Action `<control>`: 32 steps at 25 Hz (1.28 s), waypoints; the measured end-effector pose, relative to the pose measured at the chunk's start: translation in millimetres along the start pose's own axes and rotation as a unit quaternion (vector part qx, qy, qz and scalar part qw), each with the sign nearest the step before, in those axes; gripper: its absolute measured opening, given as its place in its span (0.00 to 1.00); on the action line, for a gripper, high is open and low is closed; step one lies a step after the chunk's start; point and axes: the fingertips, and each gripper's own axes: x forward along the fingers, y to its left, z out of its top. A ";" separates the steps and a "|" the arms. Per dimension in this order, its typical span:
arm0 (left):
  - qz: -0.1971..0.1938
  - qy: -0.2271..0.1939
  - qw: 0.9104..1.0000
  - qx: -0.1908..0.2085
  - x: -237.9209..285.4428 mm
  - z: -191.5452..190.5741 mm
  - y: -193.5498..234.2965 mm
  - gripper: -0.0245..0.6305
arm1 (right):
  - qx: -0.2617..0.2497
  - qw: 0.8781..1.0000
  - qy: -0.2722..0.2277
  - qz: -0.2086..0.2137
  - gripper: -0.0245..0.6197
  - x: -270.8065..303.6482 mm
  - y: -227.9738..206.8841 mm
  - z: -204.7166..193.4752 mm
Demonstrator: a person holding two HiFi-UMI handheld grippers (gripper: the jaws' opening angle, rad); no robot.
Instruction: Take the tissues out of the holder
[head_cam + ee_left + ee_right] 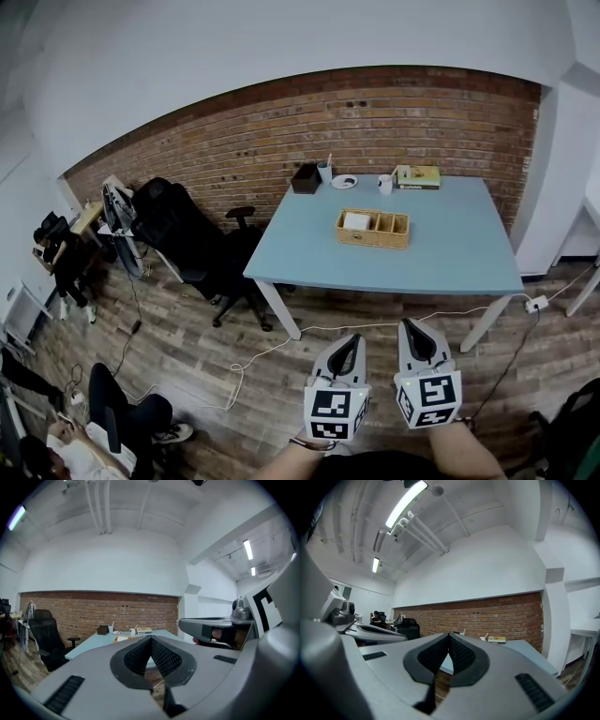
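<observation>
Head view shows the wicker holder [375, 241] on the blue counter [450, 258] at upper centre of the frame. The white tissues [356, 221] sit in its leftmost compartment, untouched. The left gripper [351, 339] and right gripper [411, 324] hang side by side at the bottom edge over the wooden floor, well apart from the counter. Each gripper view shows its jaws pressed together at the tips with nothing between them.

The main risk I see is arriving with the jaws unspread, which would poke the tissues deeper instead of pinching them. The holder looks light, so a one-sided pull could drag or lift it unless the other gripper steadies its rim. A shallow pinch may bring out only the top sheet or tear it. A white cable [469, 310] also crosses the floor before the counter and could snag a foot.
</observation>
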 end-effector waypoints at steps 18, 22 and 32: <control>0.004 -0.010 1.000 -0.029 -24.3 -6.9 41.0 0.04 | -0.020 1.000 0.017 0.016 0.04 17.9 55.5 -8.8; 0.007 -0.013 1.000 -0.028 -28.5 -7.2 62.1 0.04 | -0.023 0.999 0.017 0.019 0.04 29.8 73.2 -11.8; -0.015 -0.008 0.999 -0.031 -39.8 -18.4 106.6 0.04 | -0.027 1.000 0.013 0.002 0.04 51.7 114.3 -17.6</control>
